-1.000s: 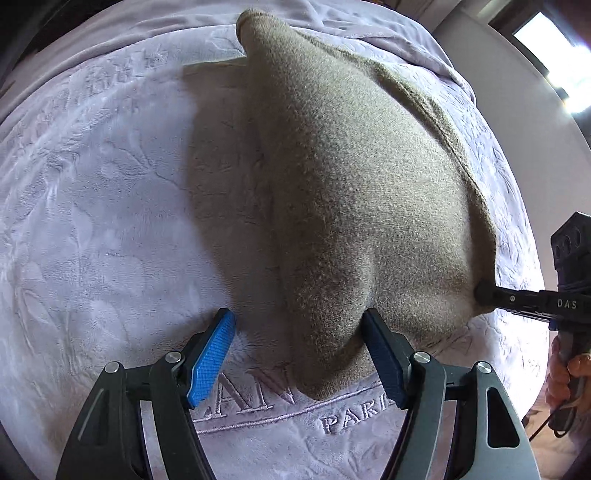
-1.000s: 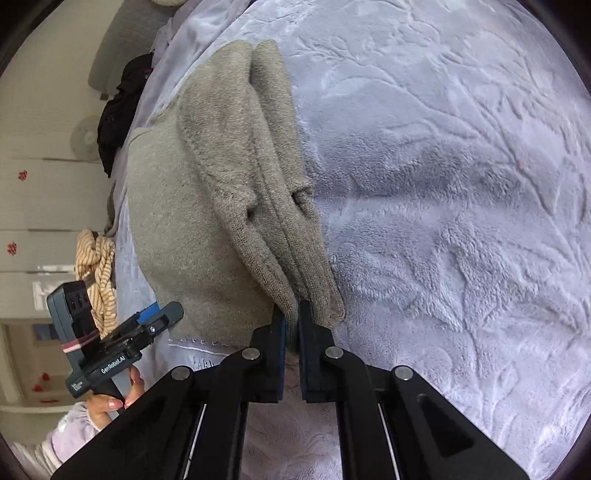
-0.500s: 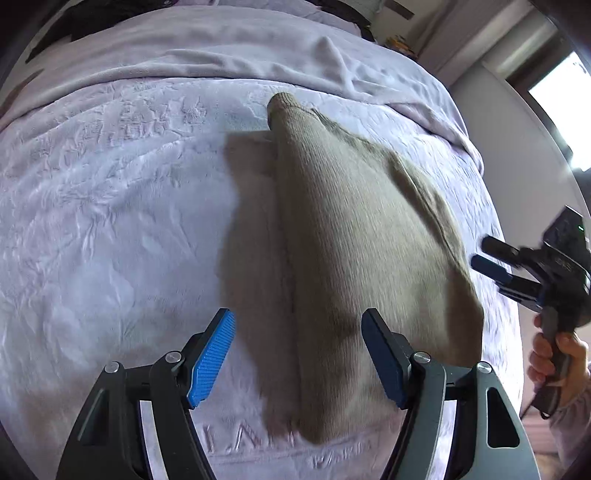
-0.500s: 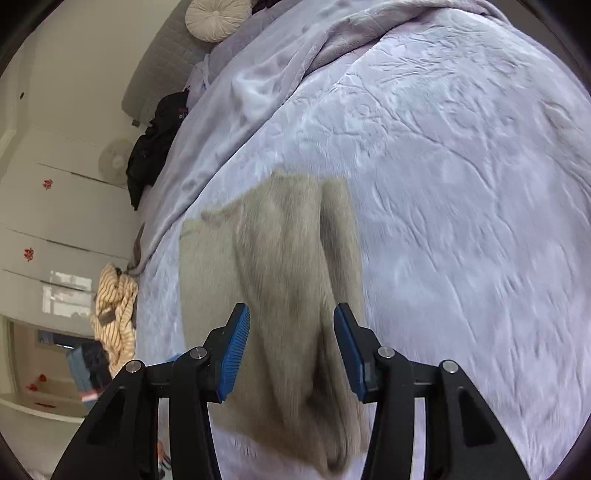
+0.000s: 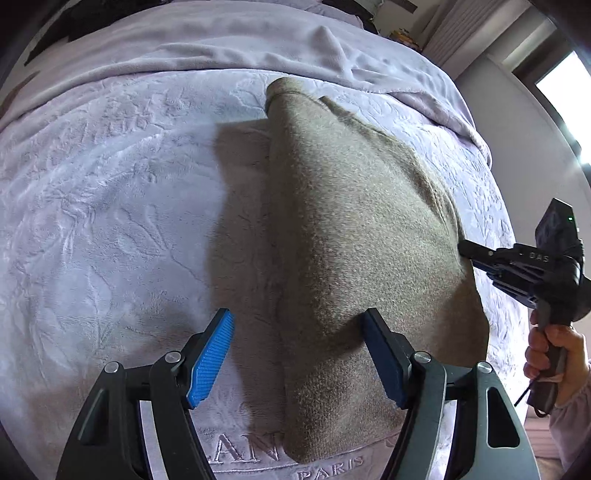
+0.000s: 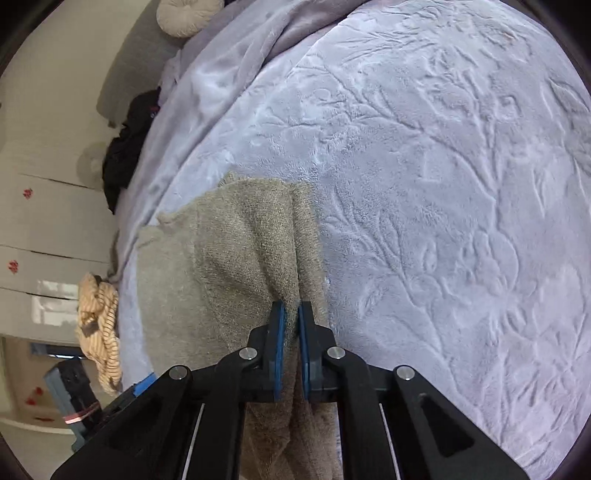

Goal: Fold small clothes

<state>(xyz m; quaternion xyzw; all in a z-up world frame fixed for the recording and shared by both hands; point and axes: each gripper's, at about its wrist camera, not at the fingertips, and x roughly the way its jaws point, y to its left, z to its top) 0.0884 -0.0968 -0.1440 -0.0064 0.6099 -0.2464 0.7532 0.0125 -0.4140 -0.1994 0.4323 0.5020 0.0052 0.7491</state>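
Note:
An olive-grey knit garment (image 5: 354, 229) lies folded lengthwise on a pale lilac plush blanket (image 5: 110, 206). My left gripper (image 5: 299, 354) is open, its blue pads straddling the garment's near left edge, the right pad pressing into the cloth. My right gripper (image 6: 291, 332) is shut on a pinched ridge of the garment (image 6: 236, 251). In the left wrist view the right gripper (image 5: 466, 250) shows at the garment's right edge, held by a hand.
The blanket (image 6: 443, 184) covers a bed, with embossed lettering near the front edge (image 5: 258, 454). A dark clothes heap (image 6: 125, 147), a round cushion (image 6: 184, 14) and a striped cloth (image 6: 99, 317) lie beyond the bed's left side.
My right gripper was shut on the garment, opened and lifted away, then came back and shut on its edge again. The left gripper stayed open, lifted away, then came closer again.

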